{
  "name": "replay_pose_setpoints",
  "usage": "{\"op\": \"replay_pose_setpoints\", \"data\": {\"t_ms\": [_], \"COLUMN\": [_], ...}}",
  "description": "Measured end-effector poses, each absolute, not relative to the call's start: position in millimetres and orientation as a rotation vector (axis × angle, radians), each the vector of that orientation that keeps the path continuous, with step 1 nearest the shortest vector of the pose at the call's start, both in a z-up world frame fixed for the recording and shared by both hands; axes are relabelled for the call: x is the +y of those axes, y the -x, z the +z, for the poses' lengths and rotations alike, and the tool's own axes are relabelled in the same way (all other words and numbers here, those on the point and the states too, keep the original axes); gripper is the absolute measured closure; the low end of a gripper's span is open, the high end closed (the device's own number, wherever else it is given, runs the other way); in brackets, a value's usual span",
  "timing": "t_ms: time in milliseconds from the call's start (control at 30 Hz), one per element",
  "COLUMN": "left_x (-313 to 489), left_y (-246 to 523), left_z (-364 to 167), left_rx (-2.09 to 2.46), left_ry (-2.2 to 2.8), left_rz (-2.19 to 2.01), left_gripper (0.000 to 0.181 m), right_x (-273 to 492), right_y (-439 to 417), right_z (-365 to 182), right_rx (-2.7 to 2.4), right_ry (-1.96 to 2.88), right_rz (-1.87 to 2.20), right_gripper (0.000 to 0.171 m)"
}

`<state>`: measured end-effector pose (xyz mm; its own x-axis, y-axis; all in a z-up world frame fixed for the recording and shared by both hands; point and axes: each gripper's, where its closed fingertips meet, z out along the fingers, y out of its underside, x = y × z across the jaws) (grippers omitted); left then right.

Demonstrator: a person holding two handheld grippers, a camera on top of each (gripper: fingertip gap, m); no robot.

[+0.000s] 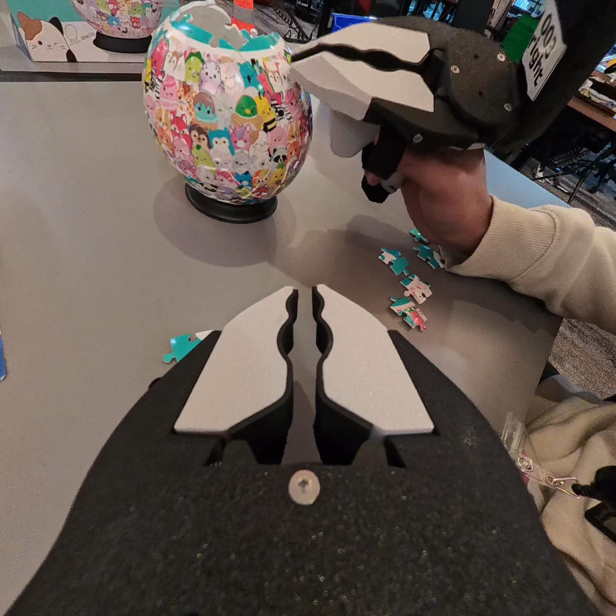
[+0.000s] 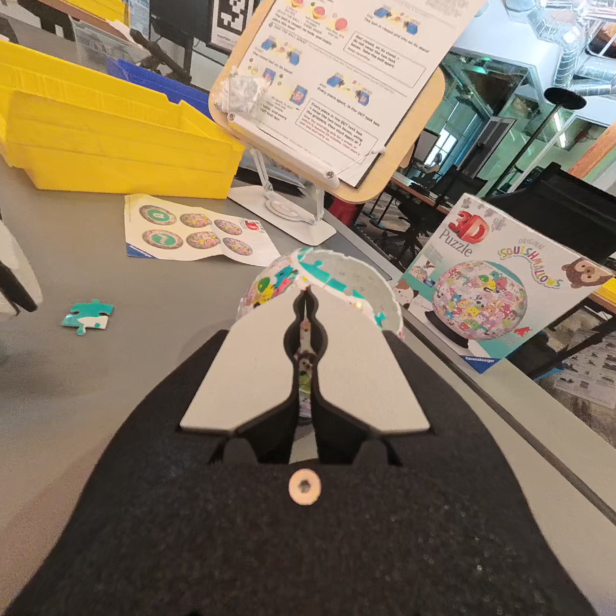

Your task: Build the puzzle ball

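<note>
The colourful puzzle ball (image 1: 226, 116) stands on a black ring stand (image 1: 230, 208), and its top is open with a jagged teal rim. It also shows in the right wrist view (image 2: 350, 283). My right gripper (image 1: 292, 59) (image 2: 305, 295) is shut, with its tips touching the ball's upper rim. Only the ball's pattern shows through the slit between its fingers. My left gripper (image 1: 305, 290) hovers over the table in front of the ball, open by a narrow gap and empty. Several loose pieces (image 1: 408, 311) lie to the right, and one teal piece (image 1: 180, 346) (image 2: 87, 316) lies beside my left gripper.
The puzzle box (image 2: 493, 283) (image 1: 50, 36) stands at the table's edge behind the ball. Yellow bins (image 2: 116, 143), a clipboard on a stand (image 2: 333, 83) and a folded leaflet (image 2: 196, 233) are beyond. A person's hand and cream sleeve (image 1: 533, 253) hold the right gripper. The teal piece (image 2: 87, 316) is closer to my left gripper, around 8 cm from its tips; the right tips are 20 cm off.
</note>
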<state>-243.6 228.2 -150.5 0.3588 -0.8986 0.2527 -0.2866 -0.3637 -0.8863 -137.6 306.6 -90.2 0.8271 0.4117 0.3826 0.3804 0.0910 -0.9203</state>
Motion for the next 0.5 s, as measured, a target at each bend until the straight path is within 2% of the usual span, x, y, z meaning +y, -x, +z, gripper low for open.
{"op": "replay_pose_setpoints", "data": {"t_ms": [100,233,300,400,500], "left_x": [229,239,250,272,285], "left_y": [244,231,215,185,159], "left_z": [-152,-141,-128,-106,-90], "left_rx": [1.047,1.06,1.068,1.064,1.082], "left_ry": [1.842,1.778,1.721,1.666,1.637], "left_rz": [-0.981,-0.964,-0.955,-0.904,-0.881], "left_gripper": [0.174,0.174,0.181,0.181,0.181], "right_x": [308,303,304,310,290], "right_y": [138,134,133,126,136], "right_z": [-95,-67,-55,-52,-73], "right_rx": [-0.678,-0.734,-0.852,-0.986,-1.231], "right_ry": [1.539,1.505,1.551,1.725,1.919], "right_rz": [0.017,0.047,0.168,0.368,0.675], "right_gripper": [0.171,0.171,0.171,0.142,0.113]}}
